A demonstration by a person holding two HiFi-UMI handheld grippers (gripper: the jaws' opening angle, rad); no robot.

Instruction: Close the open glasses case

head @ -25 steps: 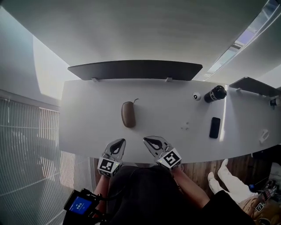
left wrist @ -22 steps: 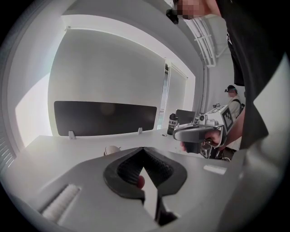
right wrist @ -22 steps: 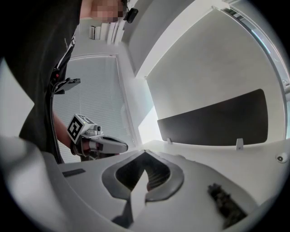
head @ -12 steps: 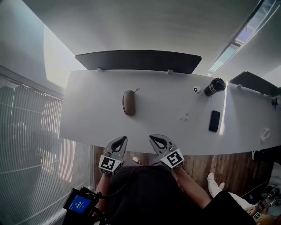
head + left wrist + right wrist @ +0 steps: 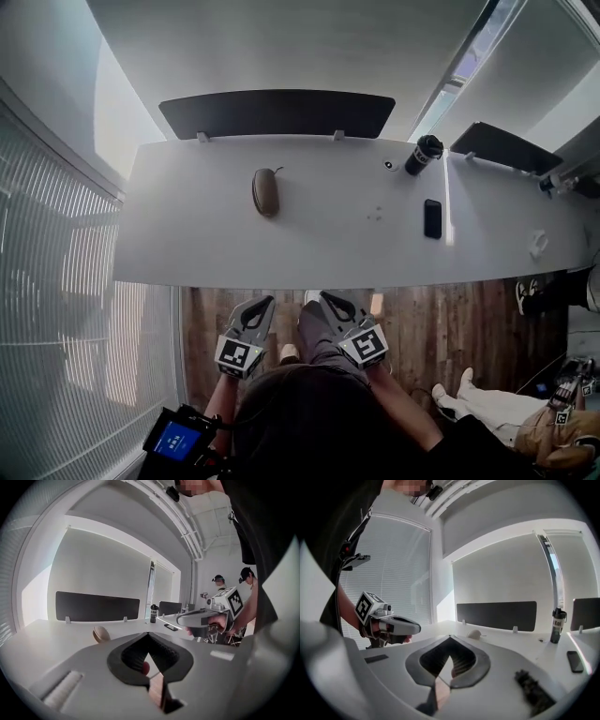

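Table (image 5: 187,234): white, long, spanning mid-frame.
Glasses case (image 5: 265,191): brown oval, on the table left of centre, well apart from both grippers.
Left gripper (image 5: 263,302): lower centre, short of the table's near edge; jaws pressed together, nothing between.
Right gripper (image 5: 325,297): just beside it; jaws tip to tip, empty.
Bottle (image 5: 422,154): dark, upper right.
Phone (image 5: 432,217): black, flat, below the bottle.

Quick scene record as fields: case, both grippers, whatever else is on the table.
case: brown glasses case lying on the white table, untouched; lid state cannot be told
left gripper: jaws together, empty, short of the table's near edge
right gripper: jaws together, empty, short of the table's near edge
other: dark bottle and black phone, toward the head view's right
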